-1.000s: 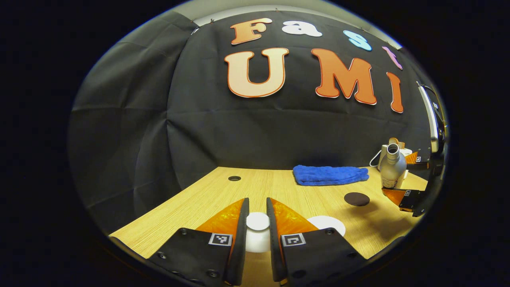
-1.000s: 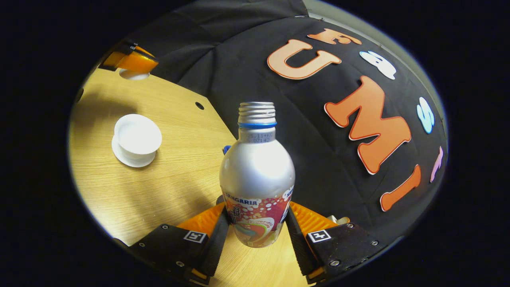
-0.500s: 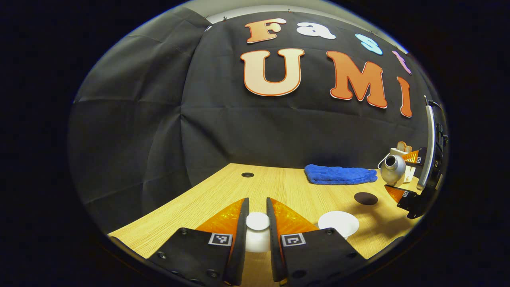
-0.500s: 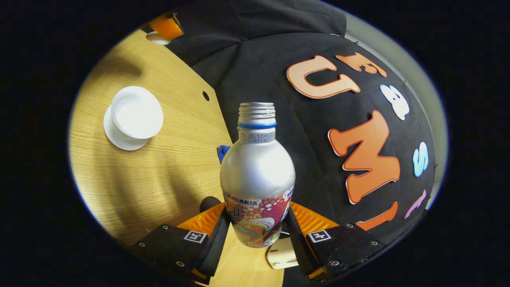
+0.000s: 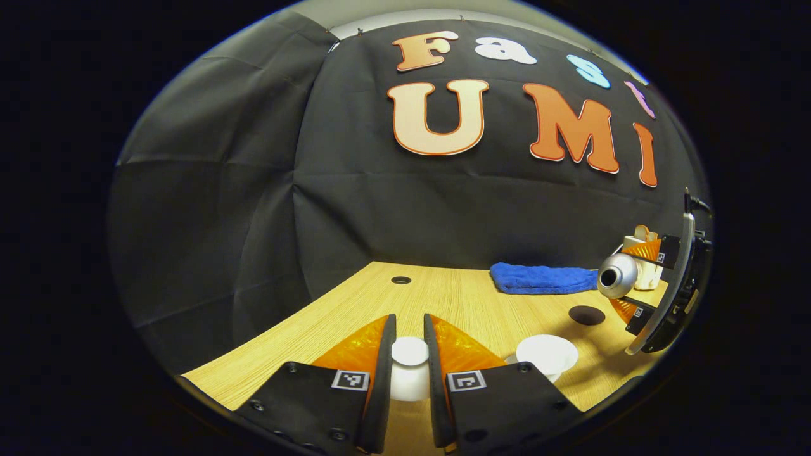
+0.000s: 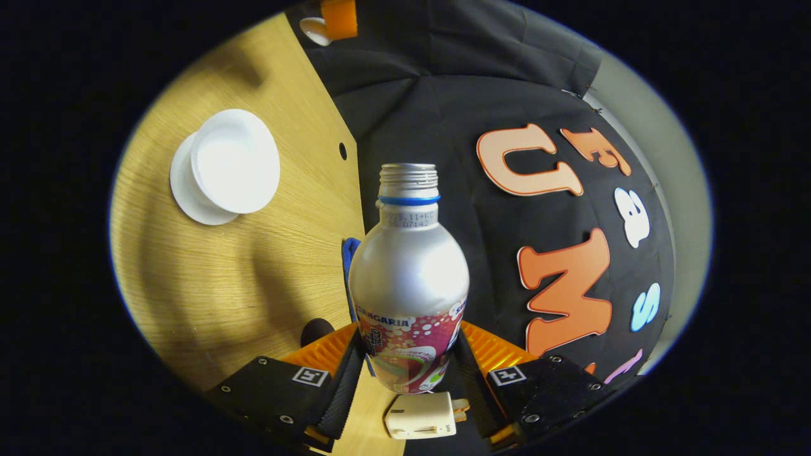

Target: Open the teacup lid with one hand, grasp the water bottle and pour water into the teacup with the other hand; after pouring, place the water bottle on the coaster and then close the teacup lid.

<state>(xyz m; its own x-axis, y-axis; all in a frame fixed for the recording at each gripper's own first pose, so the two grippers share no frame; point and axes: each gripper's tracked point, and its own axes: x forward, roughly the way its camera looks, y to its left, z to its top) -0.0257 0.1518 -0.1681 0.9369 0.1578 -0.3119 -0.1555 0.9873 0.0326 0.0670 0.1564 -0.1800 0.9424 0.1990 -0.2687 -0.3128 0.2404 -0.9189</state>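
In the left gripper view my left gripper point(image 5: 409, 332) is shut on the knob of the white teacup lid point(image 5: 409, 360), held above the table. The open white teacup point(image 5: 546, 353) stands just to its right on a saucer. Farther right, my right gripper point(image 5: 641, 278) holds the silver water bottle point(image 5: 616, 276) tipped over, its open mouth facing this way. The dark round coaster point(image 5: 586, 315) lies under it. In the right gripper view my right gripper point(image 6: 408, 339) is shut on the bottle point(image 6: 408, 272); the teacup point(image 6: 234, 161) is at upper left, the coaster point(image 6: 316, 329) beside the fingers.
A folded blue towel point(image 5: 538, 278) lies at the table's back by the black cloth wall. A white plug point(image 6: 421, 415) sits below the bottle in the right gripper view. The wooden table point(image 6: 209, 278) has a small round hole point(image 5: 400, 280) near its back edge.
My right gripper has tilted the bottle steadily further over, from upright to its mouth pointing sideways. The left gripper has kept the lid, drifting slightly left of the teacup.
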